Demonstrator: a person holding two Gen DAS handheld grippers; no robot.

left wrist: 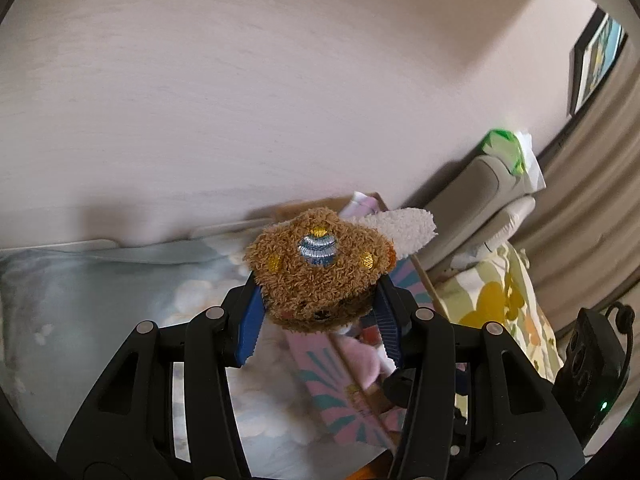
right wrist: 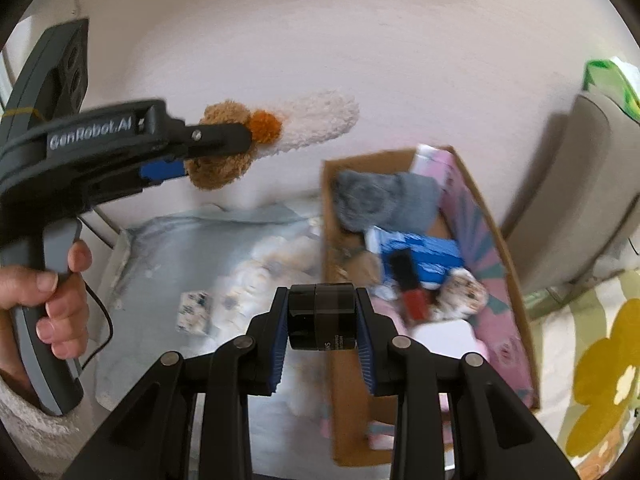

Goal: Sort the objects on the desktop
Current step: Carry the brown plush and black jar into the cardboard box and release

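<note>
Left claw [left wrist: 320, 312] tight around fuzzy brown sock [left wrist: 320, 268] with white cuff; right claw [right wrist: 322, 316] around black cylinder [right wrist: 322, 316].

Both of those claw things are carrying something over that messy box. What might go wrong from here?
The left gripper pinches only the lower edge of the fuzzy brown plush toy; most of it sticks out past the pads, so it might slip free. The right gripper clamps a smooth black cylinder by its round sides, which could twist or slide out. The cardboard box already looks crowded, so anything dropped in may bounce or land on top of other items.
</note>
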